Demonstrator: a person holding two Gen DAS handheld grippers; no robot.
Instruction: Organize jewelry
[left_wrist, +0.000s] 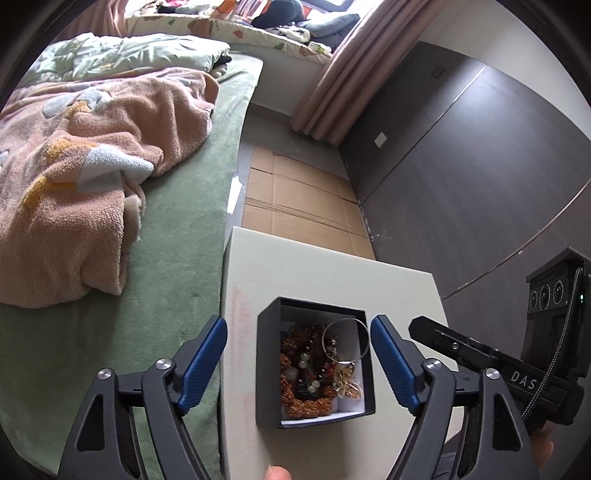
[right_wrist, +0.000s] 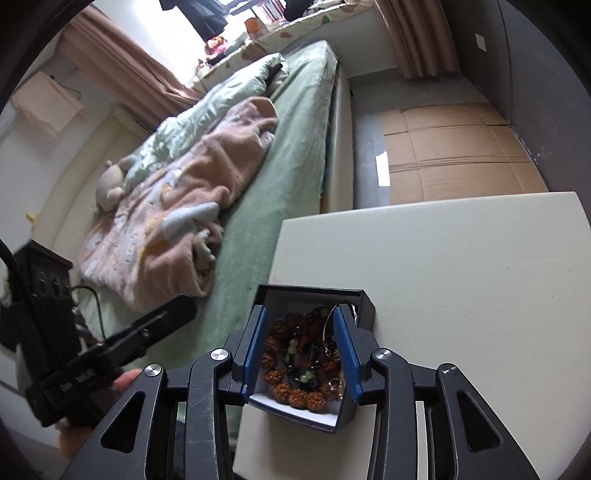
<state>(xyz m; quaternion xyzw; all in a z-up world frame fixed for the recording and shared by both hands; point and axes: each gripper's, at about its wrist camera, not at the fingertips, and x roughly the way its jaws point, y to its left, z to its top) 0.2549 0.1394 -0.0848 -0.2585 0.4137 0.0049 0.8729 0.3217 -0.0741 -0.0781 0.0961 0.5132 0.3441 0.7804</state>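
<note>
A small black box (left_wrist: 267, 369) with a white lining stands on a pale table (left_wrist: 325, 273). It holds brown bead bracelets (left_wrist: 295, 384), a silver bangle (left_wrist: 347, 341) and gold pieces. My left gripper (left_wrist: 299, 339) is open, its blue pads wide on either side of the box, above it. In the right wrist view the box (right_wrist: 365, 299) sits between my right gripper's blue pads (right_wrist: 345, 354). My right gripper (right_wrist: 300, 321) is partly open over the jewelry (right_wrist: 295, 369) and holds nothing that I can see. Its black body shows at the right of the left wrist view.
A bed with a green sheet (left_wrist: 184, 221) and a pink fleece blanket (left_wrist: 85, 158) lies to the left of the table. Flattened cardboard (left_wrist: 295, 199) covers the floor beyond. A dark wall panel (left_wrist: 461, 166) stands to the right. A soft toy (right_wrist: 109, 188) lies on the bed.
</note>
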